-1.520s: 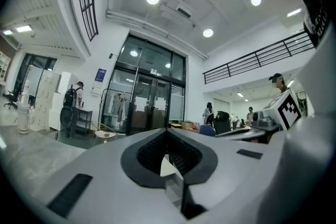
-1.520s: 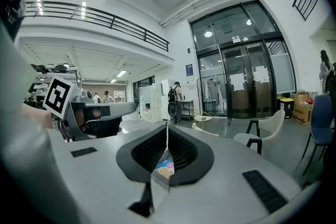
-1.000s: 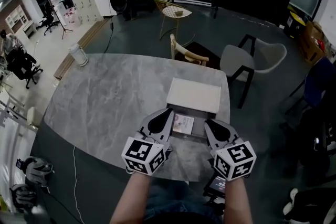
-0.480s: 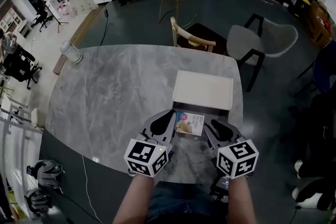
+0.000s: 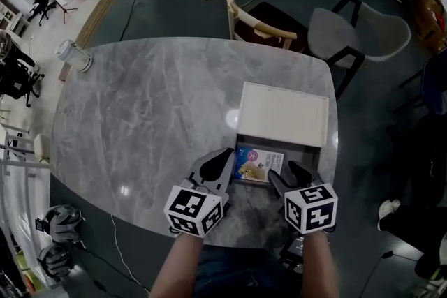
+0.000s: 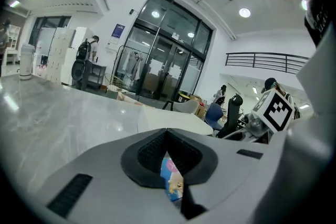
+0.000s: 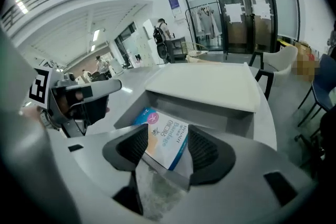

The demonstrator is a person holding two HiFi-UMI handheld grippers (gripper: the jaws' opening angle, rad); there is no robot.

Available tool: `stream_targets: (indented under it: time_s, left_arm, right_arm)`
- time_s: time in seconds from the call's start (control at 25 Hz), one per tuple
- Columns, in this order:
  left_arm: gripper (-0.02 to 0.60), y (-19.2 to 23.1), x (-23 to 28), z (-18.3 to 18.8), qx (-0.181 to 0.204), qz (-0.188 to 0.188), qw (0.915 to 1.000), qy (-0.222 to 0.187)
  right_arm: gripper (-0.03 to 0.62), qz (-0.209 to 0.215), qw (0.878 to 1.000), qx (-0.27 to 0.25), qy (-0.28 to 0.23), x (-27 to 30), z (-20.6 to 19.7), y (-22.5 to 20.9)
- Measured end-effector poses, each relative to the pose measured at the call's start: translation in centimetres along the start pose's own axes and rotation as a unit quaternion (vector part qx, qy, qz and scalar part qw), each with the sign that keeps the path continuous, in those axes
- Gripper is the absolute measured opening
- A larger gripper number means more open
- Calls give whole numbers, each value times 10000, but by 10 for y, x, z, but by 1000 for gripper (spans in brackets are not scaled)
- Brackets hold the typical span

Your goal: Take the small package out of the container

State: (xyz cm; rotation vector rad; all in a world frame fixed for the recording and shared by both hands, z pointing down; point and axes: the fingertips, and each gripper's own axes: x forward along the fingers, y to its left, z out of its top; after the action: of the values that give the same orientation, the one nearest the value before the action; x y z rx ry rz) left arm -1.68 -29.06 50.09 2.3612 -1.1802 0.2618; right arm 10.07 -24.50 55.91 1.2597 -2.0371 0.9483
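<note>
A small blue and white package (image 5: 257, 164) lies flat in an open grey container (image 5: 241, 149) on the marble table (image 5: 140, 115). The container's white lid (image 5: 283, 114) stands open behind it. My left gripper (image 5: 225, 158) is shut at the container's near left corner. In the left gripper view (image 6: 167, 134) only a sliver of the package (image 6: 172, 181) shows under its tips. My right gripper (image 5: 286, 174) has just been opening and is open at the near right corner. In the right gripper view (image 7: 168, 131) the package (image 7: 169, 141) shows between the pads, not pressed.
The container sits near the table's right front edge. Beyond the far edge stand a wooden chair (image 5: 258, 28) and a grey chair (image 5: 363, 31). A white cylinder (image 5: 73, 56) stands on the floor at the left. The person's forearms reach in from the bottom.
Both grippers have come down and closer to the container's near edge. The head view has tipped further down, so table and box sit lower in the picture.
</note>
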Motion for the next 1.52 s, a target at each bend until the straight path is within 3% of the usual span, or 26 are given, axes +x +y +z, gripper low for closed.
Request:
stream_targets:
  time_s: [0.32,0.64,0.84,1.04,1.2,1.28,1.52]
  left_arm:
    - [12,34,18,-11,-327,-1,9994,106]
    - [12,63,33,-4,-606,60,9981,47]
    - [12,76,35,-2,-700,135,9975,35]
    - [12,82,37,0,-759,173,9970,18]
    - [12,75,39,0,-740,93,9972,54]
    - [12,71,40,1,-698,38,9975,55]
    - [12,71,36,11,-634,120,9979,-69]
  right_arm:
    - [273,-133,9927,280,1169,25,-15,-8]
    - [273,76,9672,4,2540,36,-38,-3]
    - [284,176,9557,-129,2934,40,-43,-5]
    - [274,433,9555,-178,2913,40,-41,-6]
    - [235,756,9671,166,2424,38,-35,-3]
    - [253,760,9723,286,2192,37,-27,-4]
    - [256,891,9829,1,1612,22,10,-3]
